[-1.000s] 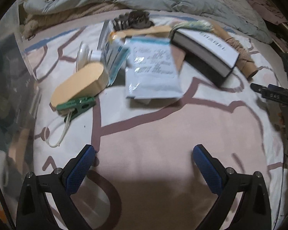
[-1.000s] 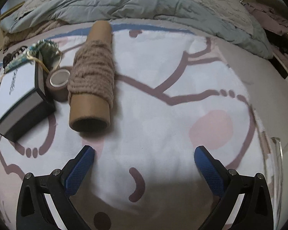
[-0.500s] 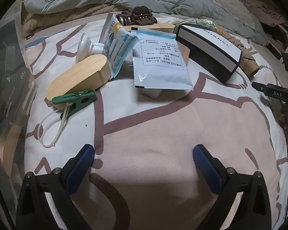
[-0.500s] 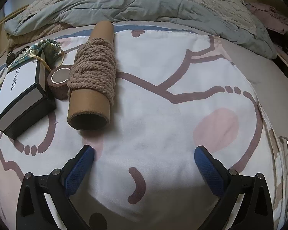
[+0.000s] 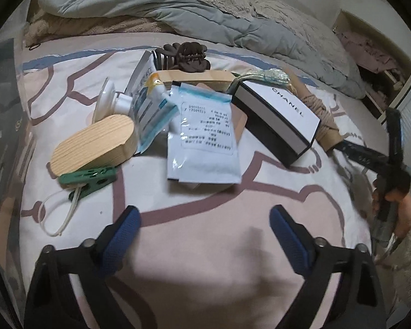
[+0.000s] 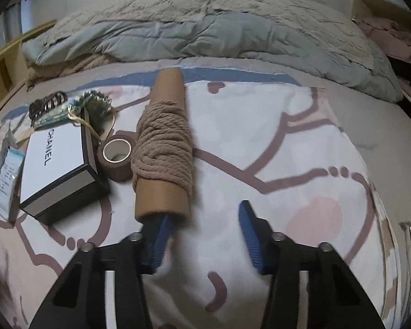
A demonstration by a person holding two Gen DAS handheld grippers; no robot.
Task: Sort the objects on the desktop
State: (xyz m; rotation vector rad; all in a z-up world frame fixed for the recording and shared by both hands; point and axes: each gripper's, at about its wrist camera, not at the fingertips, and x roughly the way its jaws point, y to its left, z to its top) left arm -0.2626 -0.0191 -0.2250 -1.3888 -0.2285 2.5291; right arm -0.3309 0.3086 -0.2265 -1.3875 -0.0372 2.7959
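A cardboard tube wound with tan yarn [image 6: 163, 148] lies on the patterned sheet, also showing in the left wrist view [image 5: 319, 115]. My right gripper [image 6: 205, 219] is open; its left finger [image 6: 157, 235] is inside the tube's near open end, the right finger outside. A black-and-white box [image 6: 54, 161] and a brown tape roll [image 6: 116, 159] lie left of the tube. My left gripper [image 5: 202, 219] is open and empty above the sheet, short of a white pouch [image 5: 202, 139], a wooden oval block [image 5: 93, 145] and a green clip [image 5: 87, 178].
A brown hair claw [image 5: 189, 56], a blue-white packet [image 5: 150, 109] and a white suction hook [image 5: 109, 101] lie behind the pile. A grey quilt [image 6: 205, 38] is heaped at the back. A dark clear bin [image 5: 2, 109] stands at the left edge.
My right gripper moved forward and left and narrowed; its left finger went into the tube's open end. My left gripper shifted closer to the pile, still open.
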